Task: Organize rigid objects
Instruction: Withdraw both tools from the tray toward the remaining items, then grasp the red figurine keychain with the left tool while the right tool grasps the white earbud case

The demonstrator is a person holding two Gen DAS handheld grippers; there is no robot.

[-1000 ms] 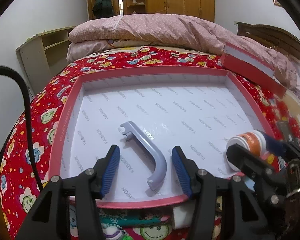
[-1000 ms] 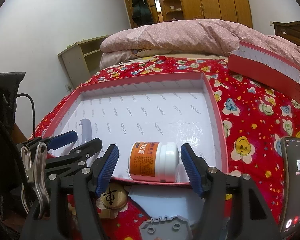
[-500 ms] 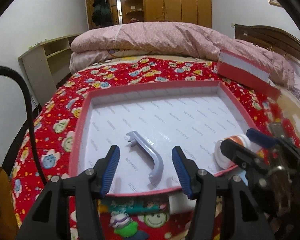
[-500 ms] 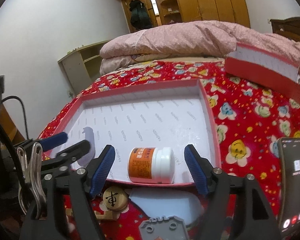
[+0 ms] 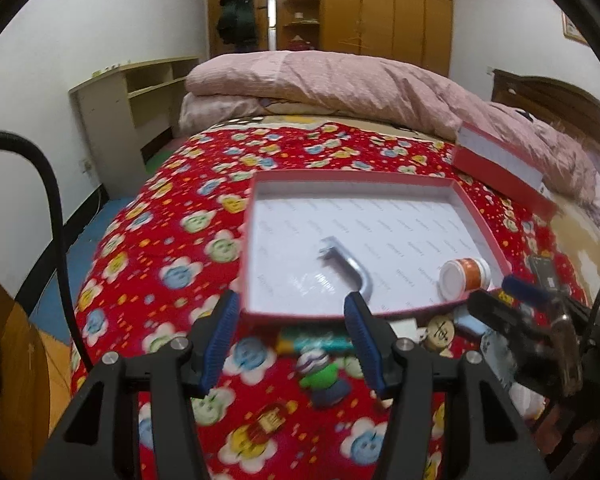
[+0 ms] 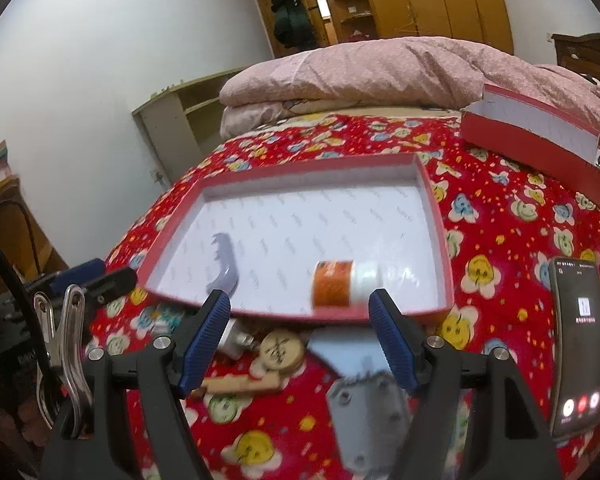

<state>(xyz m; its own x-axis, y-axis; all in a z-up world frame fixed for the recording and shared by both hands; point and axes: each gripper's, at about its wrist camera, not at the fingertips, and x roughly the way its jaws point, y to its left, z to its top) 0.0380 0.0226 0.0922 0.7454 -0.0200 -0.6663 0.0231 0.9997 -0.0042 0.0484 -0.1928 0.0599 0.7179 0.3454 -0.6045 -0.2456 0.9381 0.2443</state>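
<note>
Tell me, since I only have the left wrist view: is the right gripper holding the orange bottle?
Observer: No. The right gripper is open. Its fingers have just been opening, with nothing between them. The orange bottle lies on its side inside the red box.
Operator: What sits under that gripper?
Observer: A flat grey plate with round holes lies on the bedspread, on the near side of the box.
Operator: Anything further right?
Observer: A phone lies face up, its screen lit and showing call buttons.
</note>
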